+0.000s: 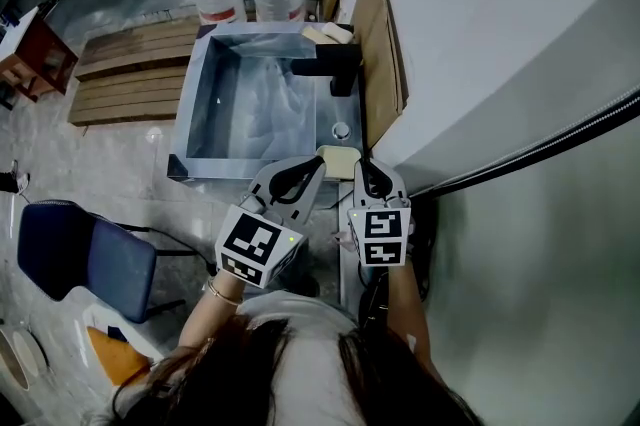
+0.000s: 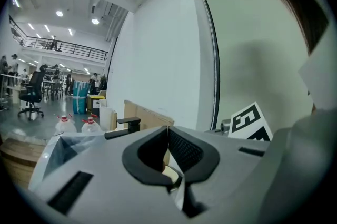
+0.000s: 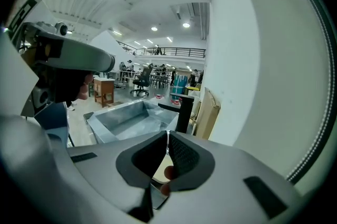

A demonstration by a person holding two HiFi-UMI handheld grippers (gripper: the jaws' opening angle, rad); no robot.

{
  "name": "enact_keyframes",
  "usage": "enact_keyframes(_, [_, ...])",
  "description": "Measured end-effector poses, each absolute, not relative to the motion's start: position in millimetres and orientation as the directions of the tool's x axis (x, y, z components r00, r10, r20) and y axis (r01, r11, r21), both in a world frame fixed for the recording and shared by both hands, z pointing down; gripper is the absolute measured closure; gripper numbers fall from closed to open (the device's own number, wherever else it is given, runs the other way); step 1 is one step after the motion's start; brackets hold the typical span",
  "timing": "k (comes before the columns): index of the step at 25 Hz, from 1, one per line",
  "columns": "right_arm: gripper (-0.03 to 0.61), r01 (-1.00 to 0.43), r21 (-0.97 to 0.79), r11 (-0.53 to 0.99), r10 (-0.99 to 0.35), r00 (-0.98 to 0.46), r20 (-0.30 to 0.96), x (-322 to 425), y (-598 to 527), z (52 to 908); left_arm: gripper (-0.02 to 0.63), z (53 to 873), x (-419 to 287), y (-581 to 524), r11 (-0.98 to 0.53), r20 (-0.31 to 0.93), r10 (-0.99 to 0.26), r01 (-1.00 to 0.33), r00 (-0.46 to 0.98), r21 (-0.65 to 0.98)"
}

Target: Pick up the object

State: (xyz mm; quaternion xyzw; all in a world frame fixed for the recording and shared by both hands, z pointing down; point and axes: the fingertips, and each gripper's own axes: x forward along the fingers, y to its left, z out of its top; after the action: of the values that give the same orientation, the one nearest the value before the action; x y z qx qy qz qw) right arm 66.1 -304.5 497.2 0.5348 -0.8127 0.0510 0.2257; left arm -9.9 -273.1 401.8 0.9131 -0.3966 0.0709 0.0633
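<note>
Block (image 1: 338, 161), pale and rectangular, sits on shiny metal sink (image 1: 203, 104) rim.

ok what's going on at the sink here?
A person holds two grippers at the near edge of a metal sink. The left gripper and right gripper both have their jaws together and hold nothing. A pale yellow block lies between their tips at the sink's corner, not yet picked up.
</note>
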Motion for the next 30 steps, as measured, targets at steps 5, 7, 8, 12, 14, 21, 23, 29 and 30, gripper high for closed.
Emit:
enact_keyframes(5, [0.549,-0.893,0.161,0.421,-0.833,-0.31,0.459,68,-312,515,0.606,408,-11,-281,-0.686,0.192,-0.704,-0.725,0.684,0.064])
enact_keyframes(7, [0.549,-0.893,0.161,0.42,-0.827,-0.304,0.473,68,-314,522,0.606,410,-11,-284,-0.688,0.195,-0.701,-0.722,0.686,0.068])
enact_keyframes(8, [0.549,-0.893,0.163,0.42,-0.825,-0.3,0.479,69,-316,526,0.605,411,-11,-286,-0.689,0.198,-0.699,-0.721,0.687,0.071])
enact_keyframes(12, [0.549,-0.893,0.171,0.417,-0.814,-0.283,0.508,71,-320,540,0.606,416,-10,-291,-0.695,0.211,-0.69,-0.715,0.693,0.075])
enact_keyframes(14, [0.549,-0.895,0.166,0.414,-0.806,-0.275,0.525,73,-322,548,0.606,417,-9,-293,-0.698,0.215,-0.685,-0.711,0.696,0.081])
enact_keyframes(21, [0.549,-0.904,0.143,0.403,-0.787,-0.263,0.558,80,-337,572,0.606,430,0,-310,-0.707,0.233,-0.67,-0.702,0.705,0.092])
enact_keyframes(23, [0.549,-0.909,0.134,0.396,-0.783,-0.257,0.566,80,-336,577,0.606,430,0,-310,-0.709,0.239,-0.667,-0.7,0.706,0.088])
enact_keyframes(29, [0.547,-0.917,0.129,0.377,-0.768,-0.232,0.598,84,-338,594,0.606,438,3,-313,-0.72,0.247,-0.651,-0.687,0.717,0.096])
enact_keyframes(30, [0.544,-0.919,0.124,0.374,-0.764,-0.23,0.602,83,-337,596,0.606,438,3,-312,-0.722,0.248,-0.649,-0.685,0.72,0.098])
